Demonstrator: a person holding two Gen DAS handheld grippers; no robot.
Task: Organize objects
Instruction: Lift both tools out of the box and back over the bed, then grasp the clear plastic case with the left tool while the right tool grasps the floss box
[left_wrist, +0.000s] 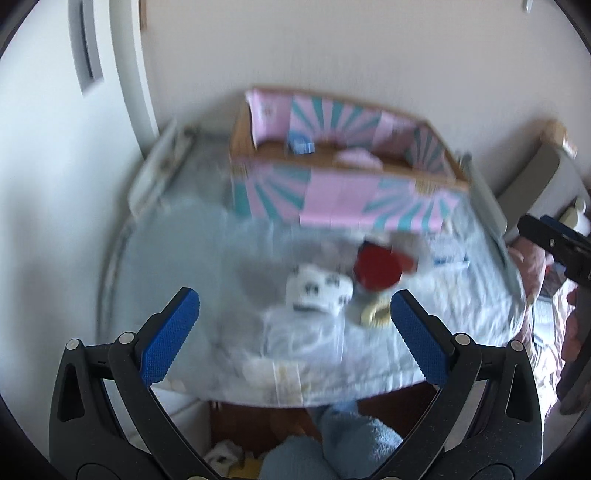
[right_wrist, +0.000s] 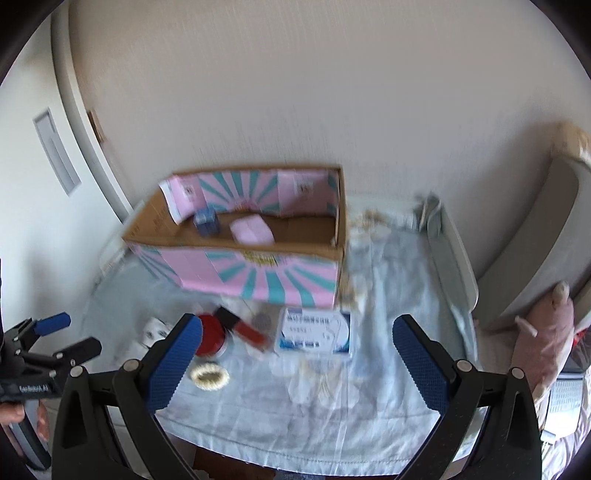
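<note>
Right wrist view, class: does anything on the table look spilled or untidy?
Yes. Pale crumb-like bits lie scattered on the blue cloth beside the box's right end, like a spill. What they are is unclear.

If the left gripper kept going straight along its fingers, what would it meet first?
Probably the white patterned item on the cloth-covered table, centred between the open left gripper fingers; blur leaves depth uncertain.

pink-and-teal sunburst box (right_wrist: 255, 275), red round tin (right_wrist: 210, 334), pale blue cloth (right_wrist: 388, 295)
</note>
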